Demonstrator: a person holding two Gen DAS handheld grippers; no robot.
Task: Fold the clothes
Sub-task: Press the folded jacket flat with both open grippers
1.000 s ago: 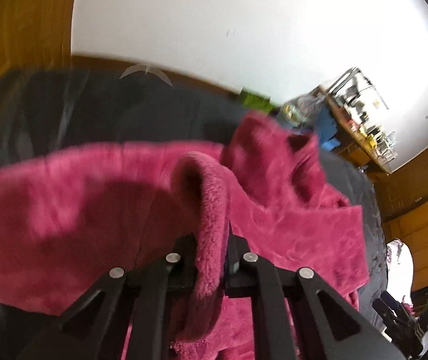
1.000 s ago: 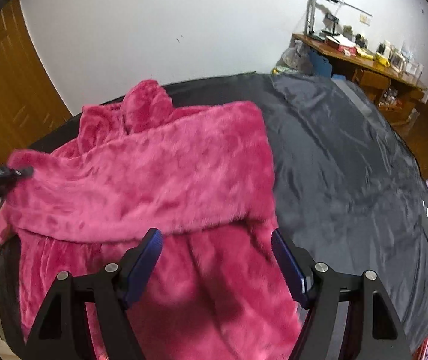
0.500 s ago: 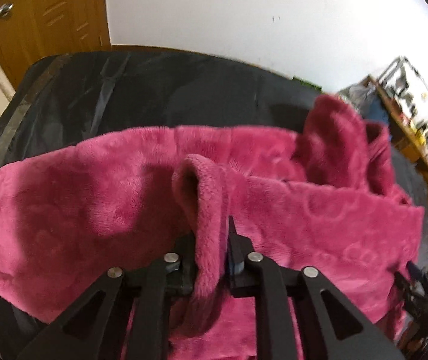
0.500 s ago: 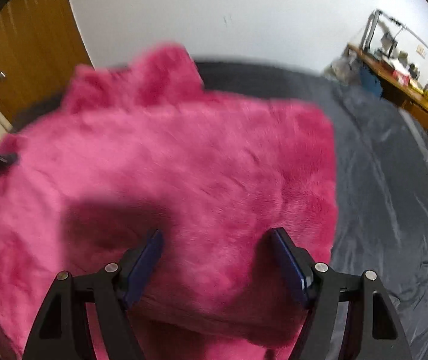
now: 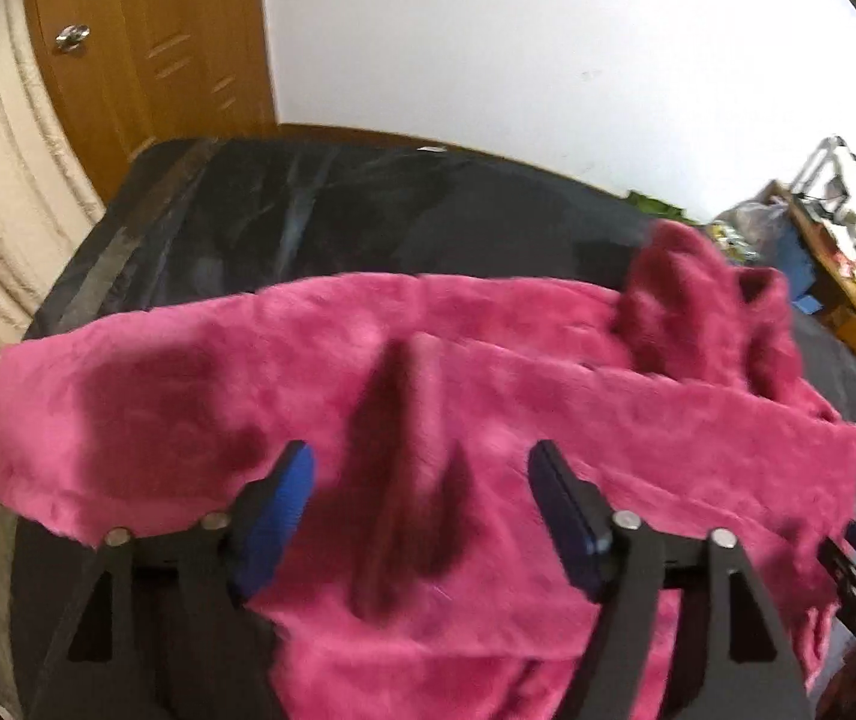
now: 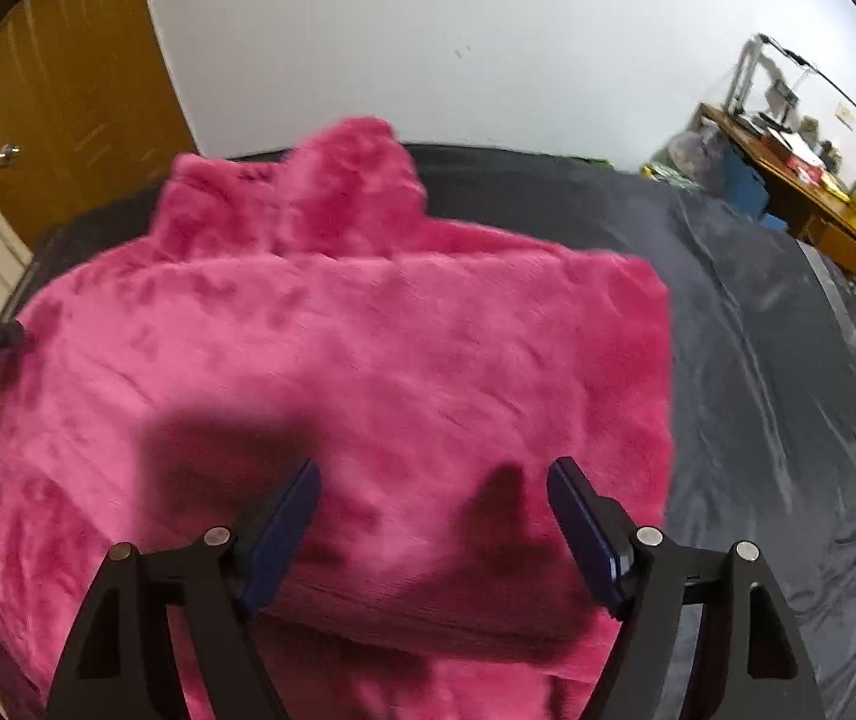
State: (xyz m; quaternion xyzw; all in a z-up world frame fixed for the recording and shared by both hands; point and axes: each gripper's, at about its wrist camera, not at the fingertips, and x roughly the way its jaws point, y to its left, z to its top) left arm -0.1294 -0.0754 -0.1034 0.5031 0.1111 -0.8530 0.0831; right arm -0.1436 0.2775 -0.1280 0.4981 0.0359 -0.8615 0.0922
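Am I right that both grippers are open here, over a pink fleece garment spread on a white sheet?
Not quite: the sheet under the pink fleece garment is dark grey, as the right wrist view shows. The rest holds: the left gripper and the right gripper are both open over it.

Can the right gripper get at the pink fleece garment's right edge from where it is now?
Probably yes. The right gripper is open over the pink fleece garment, whose right edge lies flat on the dark cover with nothing on or beside it. The left gripper is at the other side.
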